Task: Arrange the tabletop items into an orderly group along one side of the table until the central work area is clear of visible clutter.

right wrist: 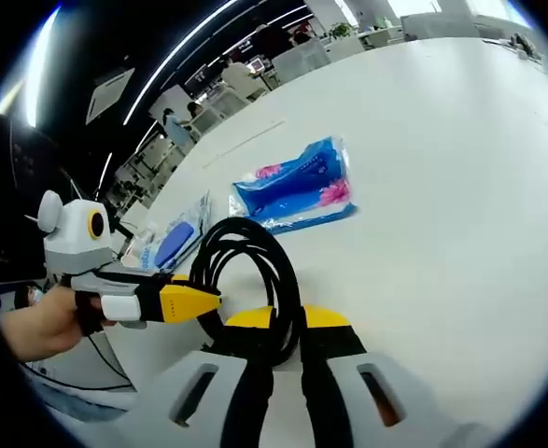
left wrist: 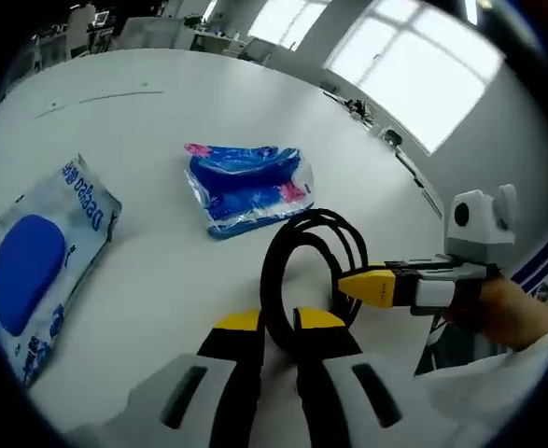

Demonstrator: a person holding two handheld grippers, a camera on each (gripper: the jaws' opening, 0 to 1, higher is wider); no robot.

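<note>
A coil of black cable [left wrist: 313, 219] stands upright over the white table [left wrist: 161, 121], its lower part pinched in my left gripper [left wrist: 281, 322], which is shut on it. My right gripper [left wrist: 372, 285] comes in from the right and grips the coil's right side. In the right gripper view the same cable [right wrist: 245, 229] runs down through my right gripper [right wrist: 288, 319], and the left gripper [right wrist: 185, 301], held by a hand, grips its left side. A blue plastic tissue pack [left wrist: 245, 187] lies just beyond the coil, and a white packet with a blue oval [left wrist: 40, 261] lies at the left.
The tissue pack [right wrist: 297, 187] and the white packet [right wrist: 171, 241] lie on the table [right wrist: 442, 187]. The table's edge runs along the right in the left gripper view, with windows behind. Desks and chairs stand past the far end.
</note>
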